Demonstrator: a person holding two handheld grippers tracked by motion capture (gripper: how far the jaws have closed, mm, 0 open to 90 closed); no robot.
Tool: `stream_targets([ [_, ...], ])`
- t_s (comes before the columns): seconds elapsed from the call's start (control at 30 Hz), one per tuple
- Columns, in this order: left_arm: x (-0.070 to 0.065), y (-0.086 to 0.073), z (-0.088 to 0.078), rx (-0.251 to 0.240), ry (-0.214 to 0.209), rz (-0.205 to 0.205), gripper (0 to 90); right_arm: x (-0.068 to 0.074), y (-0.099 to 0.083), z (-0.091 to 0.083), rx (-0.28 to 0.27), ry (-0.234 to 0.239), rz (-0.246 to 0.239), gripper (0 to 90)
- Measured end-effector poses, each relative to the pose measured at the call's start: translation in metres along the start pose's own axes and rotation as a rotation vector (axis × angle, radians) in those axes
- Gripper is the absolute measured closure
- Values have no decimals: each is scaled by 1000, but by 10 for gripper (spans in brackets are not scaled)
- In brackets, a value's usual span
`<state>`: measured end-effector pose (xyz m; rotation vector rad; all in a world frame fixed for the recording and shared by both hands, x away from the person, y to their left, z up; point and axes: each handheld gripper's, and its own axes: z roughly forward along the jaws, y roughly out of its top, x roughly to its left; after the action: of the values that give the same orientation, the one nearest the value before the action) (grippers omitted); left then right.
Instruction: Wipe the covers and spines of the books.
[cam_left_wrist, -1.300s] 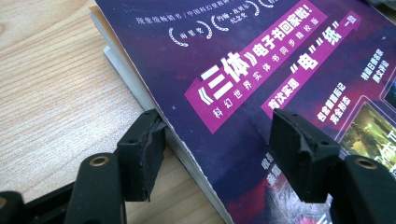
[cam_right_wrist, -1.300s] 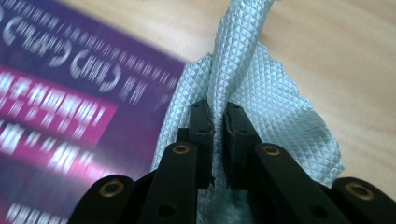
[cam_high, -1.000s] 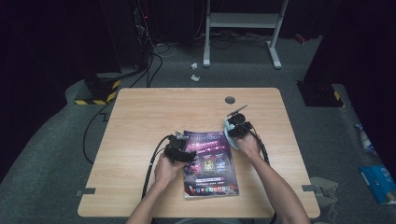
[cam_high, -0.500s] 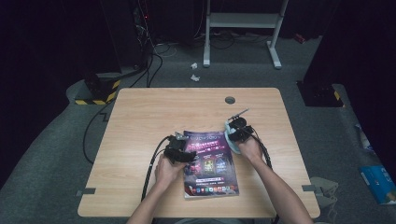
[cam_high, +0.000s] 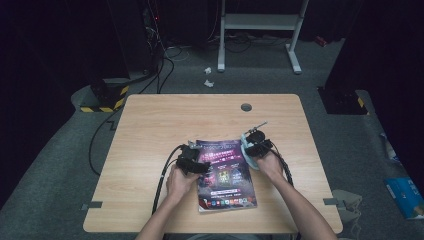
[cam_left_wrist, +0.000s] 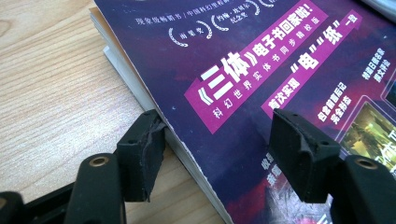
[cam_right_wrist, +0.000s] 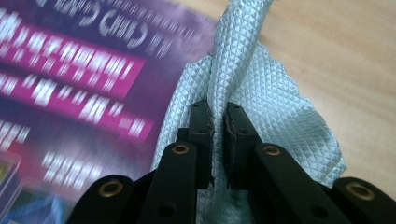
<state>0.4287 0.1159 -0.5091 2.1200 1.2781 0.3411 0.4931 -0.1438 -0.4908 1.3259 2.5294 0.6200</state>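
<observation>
- A glossy purple magazine with pink title banners (cam_high: 223, 172) lies flat on the light wooden tabletop (cam_high: 150, 125), in its near half, just right of centre.
- The left tool (cam_high: 196, 161) rests at the magazine's 9 o'clock edge; the left hand (cam_high: 180, 181) grips it from behind, forearm coming up from 6 o'clock.
- In the left gripper view its jaws stand wide apart, straddling the magazine's (cam_left_wrist: 261, 93) edge: one pad (cam_left_wrist: 142, 151) touches the page stack's side, the other (cam_left_wrist: 301, 158) sits above the cover.
- The right tool (cam_high: 251, 146) is at the magazine's 2 o'clock corner, with the right hand (cam_high: 269, 162) angled inward toward 11 o'clock.
- Its jaws are pinched tight on a pale blue-green quilted cloth (cam_right_wrist: 261, 93), which bunches up between the pads (cam_right_wrist: 201, 126) and drapes over the cover's edge and the tabletop.
</observation>
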Motion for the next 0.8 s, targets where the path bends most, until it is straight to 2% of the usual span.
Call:
stream_targets([
  [0.13, 0, -1, 0, -5, 0, 3, 360, 5, -16, -8, -5, 21, -21, 830],
  [0.17, 0, -1, 0, -5, 0, 3, 360, 4, -16, -8, -6, 27, -11, 830],
  [0.43, 0, 0, 0, -4, 6, 2, 358, -5, 1, 1, 1, 35, 44, 830],
  [0.57, 0, 0, 0, -3, 8, 2, 358, 1, -5, -3, -3, 18, 16, 830],
  [0.8, -1, -1, 0, -8, 13, 0, 359, 11, -35, -18, -6, 52, -35, 830],
])
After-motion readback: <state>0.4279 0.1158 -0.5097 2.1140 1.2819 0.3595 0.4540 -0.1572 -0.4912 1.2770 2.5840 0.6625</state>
